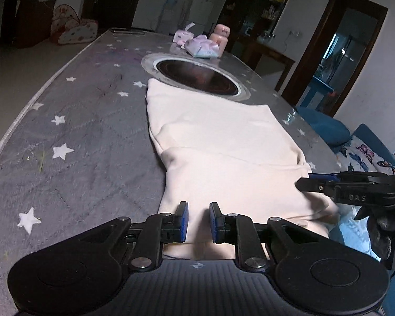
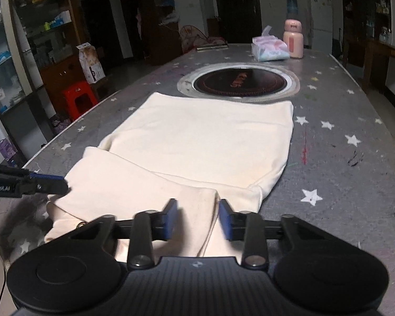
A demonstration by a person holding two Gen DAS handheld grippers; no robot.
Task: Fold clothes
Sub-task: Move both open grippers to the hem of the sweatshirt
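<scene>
The cream garment (image 2: 197, 142) lies flat on the grey star-patterned table cover (image 2: 355, 173), its far edge just short of the round inset cooktop (image 2: 239, 81) and its near end, with sleeves or flaps already laid inward, reaching the table's near edge beneath both tools. The left gripper (image 1: 198, 222) sits over the near hem on its side, blue pads drawn close with a ridge of cloth rising between them; they look to be pinching that fabric, though the contact itself is not sharply shown. The right gripper (image 2: 197, 217) sits over the opposite near corner, pads set noticeably apart and blurred, with a fold edge of the cloth between them; I cannot tell whether they press on it. Judging from this, the step in hand is taking hold of the near hem at two points, ahead of folding it over toward the far edge. The next move calls for both grips to be secure, then an even lift and carry forward so the hem lands square. Beyond the cooktop stand a tissue pack (image 2: 270, 48) and a pink bottle (image 2: 293, 39), well apart from the work.
</scene>
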